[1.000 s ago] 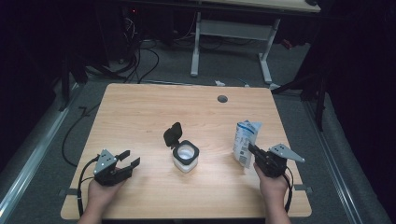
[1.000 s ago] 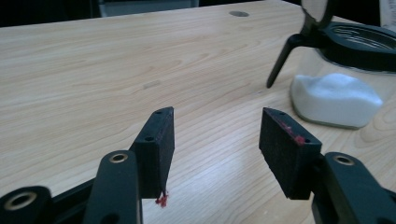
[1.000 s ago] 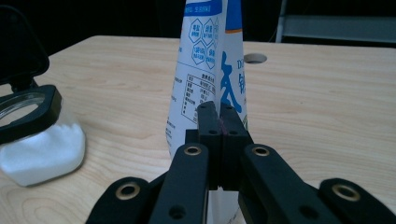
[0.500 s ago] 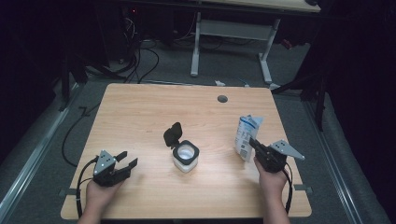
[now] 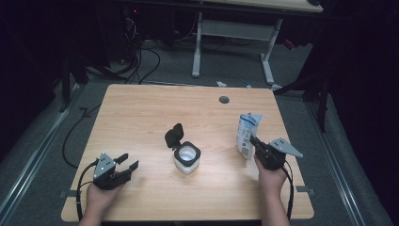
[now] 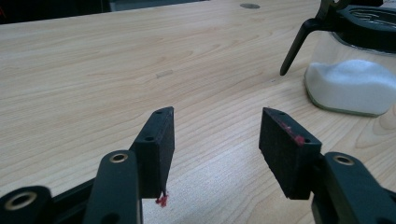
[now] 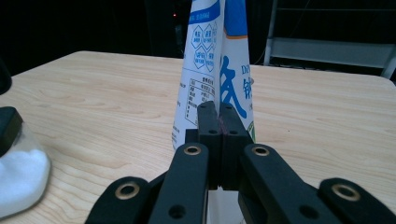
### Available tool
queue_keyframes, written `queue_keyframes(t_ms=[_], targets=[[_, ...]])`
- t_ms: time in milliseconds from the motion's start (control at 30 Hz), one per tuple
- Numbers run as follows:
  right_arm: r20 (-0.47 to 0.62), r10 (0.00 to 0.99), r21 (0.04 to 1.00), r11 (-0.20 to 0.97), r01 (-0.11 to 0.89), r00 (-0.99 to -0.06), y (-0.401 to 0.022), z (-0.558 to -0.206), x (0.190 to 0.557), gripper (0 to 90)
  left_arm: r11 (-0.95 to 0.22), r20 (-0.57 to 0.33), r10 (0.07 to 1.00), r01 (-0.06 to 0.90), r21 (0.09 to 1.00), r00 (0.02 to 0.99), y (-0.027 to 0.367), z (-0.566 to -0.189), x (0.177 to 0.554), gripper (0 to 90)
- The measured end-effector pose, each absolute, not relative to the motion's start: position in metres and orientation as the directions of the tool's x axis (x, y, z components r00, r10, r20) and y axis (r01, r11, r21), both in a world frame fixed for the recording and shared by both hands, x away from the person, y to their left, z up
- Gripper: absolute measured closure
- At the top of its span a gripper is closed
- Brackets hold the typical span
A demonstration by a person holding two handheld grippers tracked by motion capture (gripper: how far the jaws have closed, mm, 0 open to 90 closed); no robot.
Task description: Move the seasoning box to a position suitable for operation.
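A white and blue bag stands upright at the table's right. My right gripper meets its lower edge from the near side. In the right gripper view the jaws are pressed together on the bag, the gripper shut on its thin seam. A clear jar of white powder sits mid-table, its black flip lid open and tilted back to the left. My left gripper rests at the near left, open, with nothing between the jaws. The jar lies ahead to its right.
The wooden table has a round cable hole near its far edge. A white desk frame and cables on the floor lie beyond the table. The jar sits at the left in the right gripper view.
The right gripper and the bag have shifted slightly away from the near edge, the bag rising a little in view. The left gripper has barely moved.
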State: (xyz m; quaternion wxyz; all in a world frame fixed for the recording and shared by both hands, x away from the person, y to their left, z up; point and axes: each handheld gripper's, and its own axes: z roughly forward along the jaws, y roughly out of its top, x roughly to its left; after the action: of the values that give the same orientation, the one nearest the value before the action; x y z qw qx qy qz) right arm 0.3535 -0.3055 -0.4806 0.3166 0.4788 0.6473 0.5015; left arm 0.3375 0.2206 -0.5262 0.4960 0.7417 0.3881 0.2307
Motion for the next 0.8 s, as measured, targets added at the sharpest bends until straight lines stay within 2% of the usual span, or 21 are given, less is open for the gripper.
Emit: queue_keyframes(t_ms=[800], targets=[[0.067, 0.949, 0.953, 0.031, 0.302, -0.308, -0.314, -0.493, 0.345, 88.8, -0.219, -0.058, 0.795, 0.374, 0.901, 0.604, 0.22, -0.528, 0.339, 44.7]])
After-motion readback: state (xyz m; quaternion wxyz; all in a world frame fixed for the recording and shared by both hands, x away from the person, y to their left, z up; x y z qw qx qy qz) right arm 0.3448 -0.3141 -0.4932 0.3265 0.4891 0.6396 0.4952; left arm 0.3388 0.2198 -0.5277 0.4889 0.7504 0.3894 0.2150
